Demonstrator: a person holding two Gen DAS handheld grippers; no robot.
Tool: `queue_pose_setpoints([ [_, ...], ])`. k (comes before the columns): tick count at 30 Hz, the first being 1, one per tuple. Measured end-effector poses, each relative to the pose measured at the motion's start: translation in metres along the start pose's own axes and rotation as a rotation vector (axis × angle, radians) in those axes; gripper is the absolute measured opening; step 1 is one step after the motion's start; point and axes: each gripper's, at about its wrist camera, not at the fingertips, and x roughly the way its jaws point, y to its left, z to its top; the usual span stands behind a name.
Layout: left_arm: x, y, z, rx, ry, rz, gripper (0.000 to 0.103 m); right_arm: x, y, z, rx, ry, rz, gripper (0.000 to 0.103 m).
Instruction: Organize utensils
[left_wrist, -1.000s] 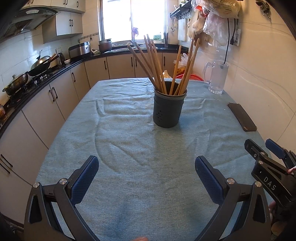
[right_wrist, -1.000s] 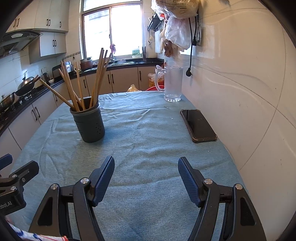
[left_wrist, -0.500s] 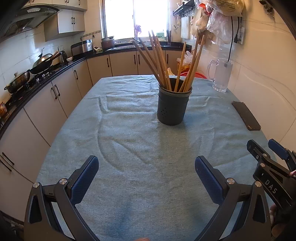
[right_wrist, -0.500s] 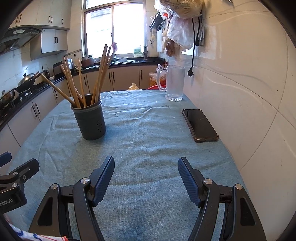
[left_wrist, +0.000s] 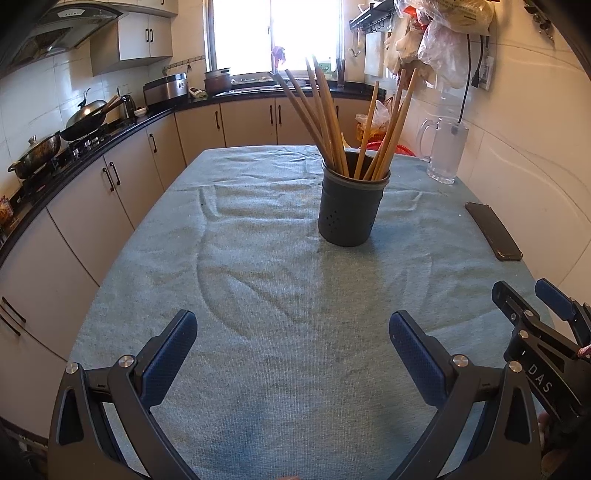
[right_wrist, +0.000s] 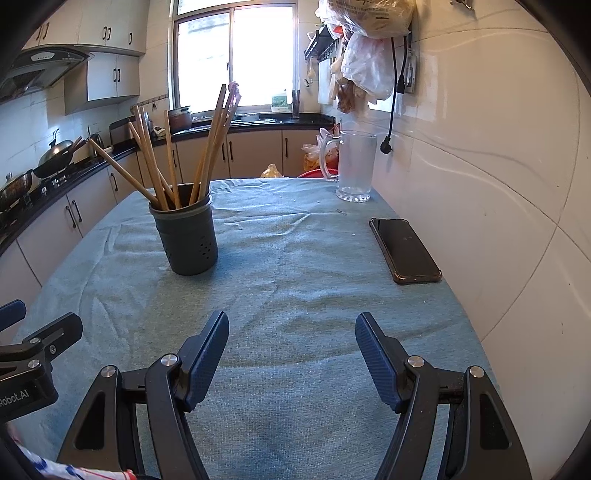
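Note:
A dark grey perforated holder (left_wrist: 349, 210) stands upright mid-table on the blue-green cloth, with several wooden chopsticks (left_wrist: 325, 118) fanned out of it. It also shows in the right wrist view (right_wrist: 186, 236), with its chopsticks (right_wrist: 166, 162). My left gripper (left_wrist: 293, 332) is open and empty, low over the near part of the table. My right gripper (right_wrist: 291, 332) is open and empty, to the right of the left one. Both are well short of the holder.
A black phone (right_wrist: 404, 249) lies near the right wall. A glass mug (right_wrist: 352, 166) stands at the far right. The white tiled wall (right_wrist: 480, 184) borders the table's right side. Kitchen cabinets (left_wrist: 92, 192) run along the left.
Both views have drifted slightly, with the holder a little further right in each. Both grippers stay open and empty.

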Motion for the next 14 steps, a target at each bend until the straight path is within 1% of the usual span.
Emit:
queue_pose_setpoints([
  [9, 0.0038, 0.0067, 0.0004, -0.017, 0.002, 0.01, 0.103, 0.0021, 0.0066, -0.003, -0.017, 0.014, 0.012, 0.075],
  [14, 0.0065, 0.0098, -0.0006, -0.028, 0.013, -0.011, 0.103, 0.0068, 0.0082, -0.0043, -0.019, 0.036, 0.024, 0.075],
])
